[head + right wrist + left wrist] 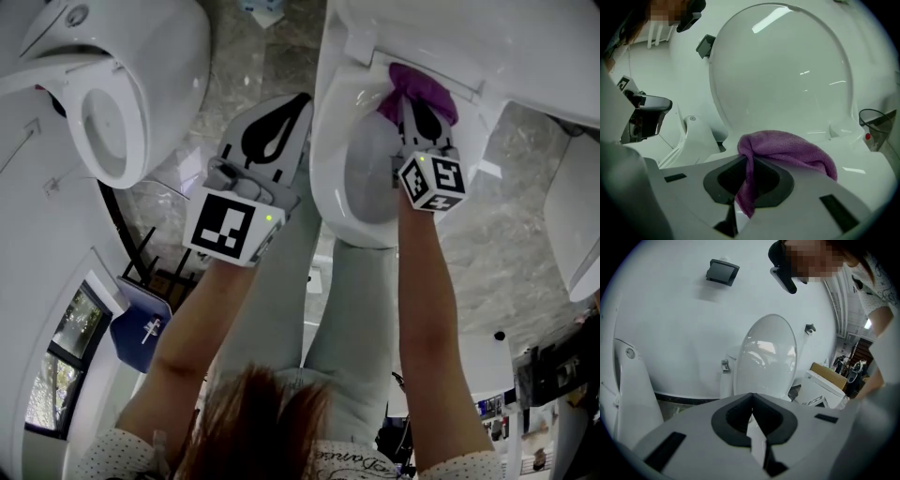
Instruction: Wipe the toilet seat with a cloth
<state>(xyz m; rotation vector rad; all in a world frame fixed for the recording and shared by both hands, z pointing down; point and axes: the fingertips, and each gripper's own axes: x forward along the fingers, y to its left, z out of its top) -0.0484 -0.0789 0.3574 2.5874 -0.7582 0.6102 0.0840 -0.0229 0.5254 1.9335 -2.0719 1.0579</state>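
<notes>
A purple cloth (424,88) is bunched at the back of the white toilet seat (330,141), close to the hinge of the raised lid (783,79). My right gripper (419,112) is shut on the cloth (787,150), which hangs down between its jaws and presses against the rear of the seat. My left gripper (289,101) is held off the left side of the toilet, above the floor, its jaws shut with nothing in them. In the left gripper view it (751,405) points at a different toilet with a raised lid (765,357).
A second white toilet (112,103) stands to the left, a marble floor strip (234,75) between the two. Another white fixture (577,225) sits at the right edge. A blue bin (141,323) and black frame lie lower left. The person's legs (319,309) stand before the bowl.
</notes>
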